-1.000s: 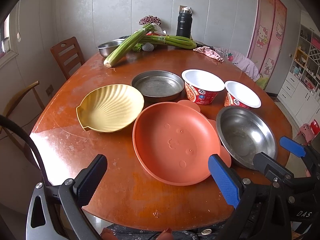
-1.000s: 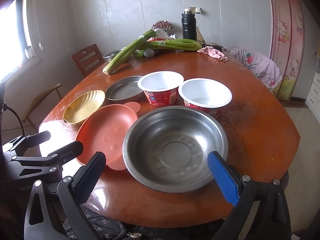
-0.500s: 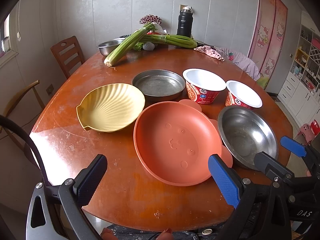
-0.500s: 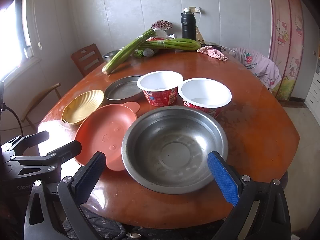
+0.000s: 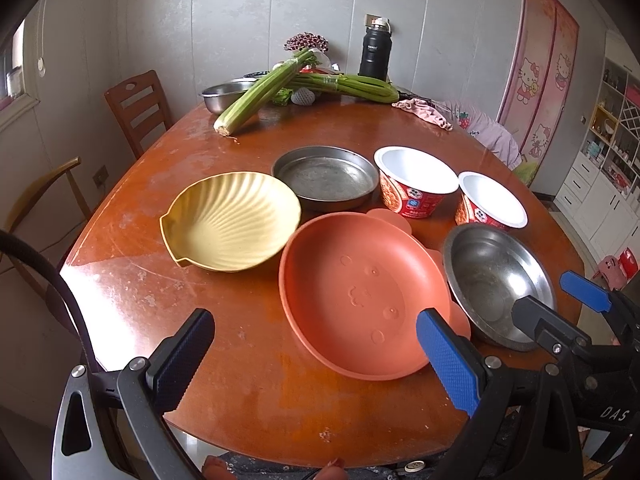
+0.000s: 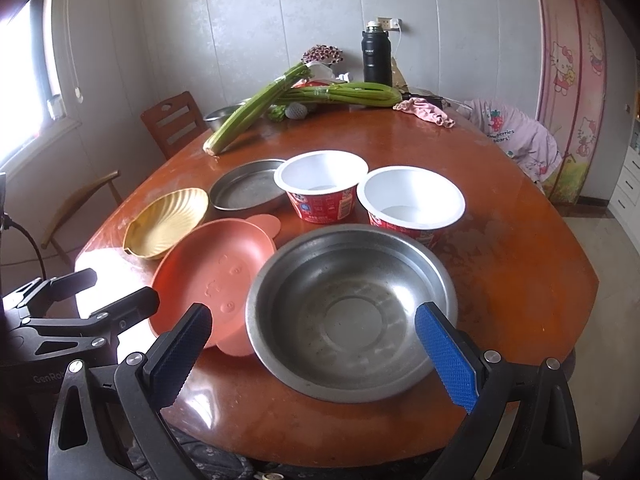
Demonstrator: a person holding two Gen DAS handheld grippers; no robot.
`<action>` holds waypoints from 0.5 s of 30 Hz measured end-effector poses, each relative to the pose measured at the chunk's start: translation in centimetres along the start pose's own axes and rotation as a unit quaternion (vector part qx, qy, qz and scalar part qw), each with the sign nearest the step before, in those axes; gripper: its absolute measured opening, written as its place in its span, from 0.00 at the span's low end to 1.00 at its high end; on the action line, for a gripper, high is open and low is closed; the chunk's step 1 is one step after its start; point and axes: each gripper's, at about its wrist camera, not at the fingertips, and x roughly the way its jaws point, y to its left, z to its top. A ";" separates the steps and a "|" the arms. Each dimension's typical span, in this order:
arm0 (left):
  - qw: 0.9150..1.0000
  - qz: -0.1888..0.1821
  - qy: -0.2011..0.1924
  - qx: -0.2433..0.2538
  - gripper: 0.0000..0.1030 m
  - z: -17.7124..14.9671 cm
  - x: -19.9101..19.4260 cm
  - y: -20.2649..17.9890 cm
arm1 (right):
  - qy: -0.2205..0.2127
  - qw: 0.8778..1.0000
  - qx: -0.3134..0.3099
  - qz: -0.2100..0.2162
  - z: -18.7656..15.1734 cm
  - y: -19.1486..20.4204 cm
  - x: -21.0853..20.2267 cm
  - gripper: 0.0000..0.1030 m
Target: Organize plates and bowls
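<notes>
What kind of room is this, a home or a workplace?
Most likely a home dining room. A wooden dining table with chairs holds celery and a flask, and a cartoon-cat curtain hangs on the right.

Three plates, three bowls (two paper).

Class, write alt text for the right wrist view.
An open right gripper hovers before a steel bowl on a wooden table, with an orange plate, a yellow shell dish and two paper bowls around.
</notes>
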 end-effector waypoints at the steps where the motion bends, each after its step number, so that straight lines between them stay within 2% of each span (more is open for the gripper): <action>1: 1.000 0.001 0.000 -0.003 0.98 0.1 0.0 0.3 | 0.002 1.000 0.002 0.006 0.3 0.2 0.1 0.98; 8: 0.999 0.017 -0.008 -0.034 0.98 1.5 -0.3 3.9 | 0.007 0.999 -0.015 0.029 2.5 2.2 0.7 0.98; 15: 0.996 0.060 -0.010 -0.064 0.99 3.5 0.0 9.1 | 0.010 0.998 -0.055 0.040 5.6 6.0 2.1 0.99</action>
